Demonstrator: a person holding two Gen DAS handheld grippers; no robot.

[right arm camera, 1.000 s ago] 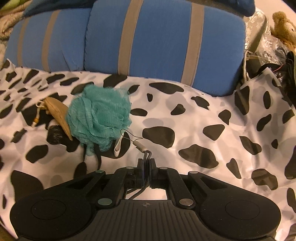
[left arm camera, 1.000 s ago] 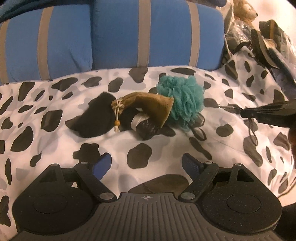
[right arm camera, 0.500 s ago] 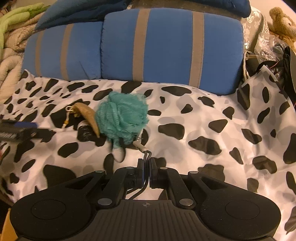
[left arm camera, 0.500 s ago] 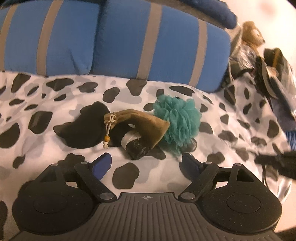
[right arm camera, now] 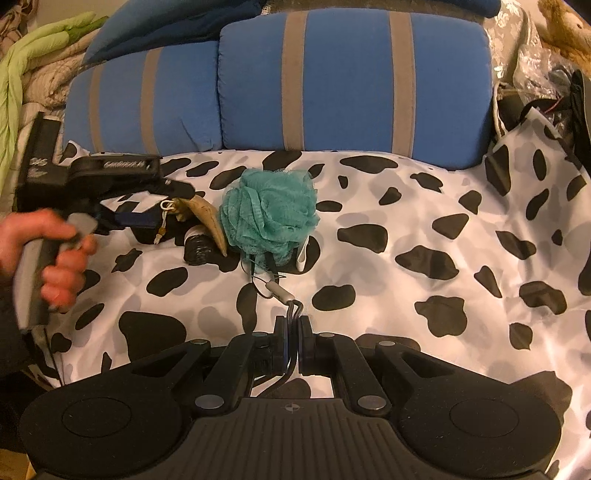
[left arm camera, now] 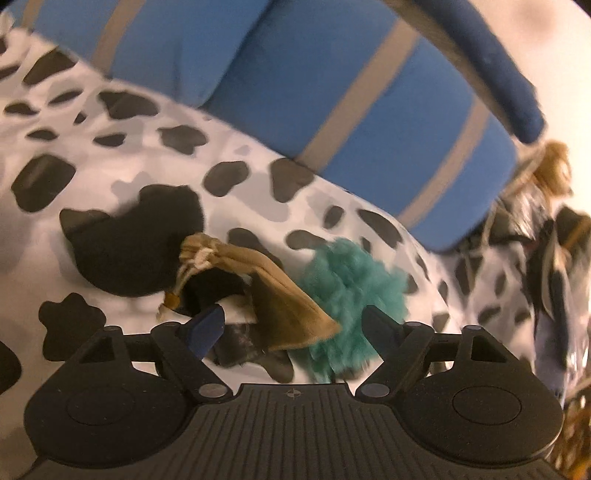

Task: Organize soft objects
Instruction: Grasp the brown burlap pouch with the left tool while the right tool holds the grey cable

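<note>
On the cow-print blanket (right arm camera: 424,206), a teal mesh bath pouf (right arm camera: 271,218) lies in front of two blue striped cushions (right arm camera: 354,85). Just left of it, touching it, rests a tan drawstring pouch (right arm camera: 207,216), which lies over a small black roll (right arm camera: 199,251).

The right gripper (right arm camera: 293,325) sits low over the blanket in front of the pouf, its jaws pressed together on a thin dark cord (right arm camera: 291,310). The cord runs up past a small grey toggle (right arm camera: 279,290) toward the underside of the pouf.

The left gripper (left arm camera: 295,326) is close over the pouch (left arm camera: 280,302), with its jaws spread wide; one blue-padded finger sits beside the black roll (left arm camera: 236,341) and the other against the pouf (left arm camera: 354,291). Nothing is held between them. In the right wrist view, the person's left hand (right arm camera: 55,254) grips the handle of that tool, which reaches in from the left toward the pouch. This left view is blurred.

A brown plush toy (right arm camera: 565,29) sits among clutter at the far right.
</note>
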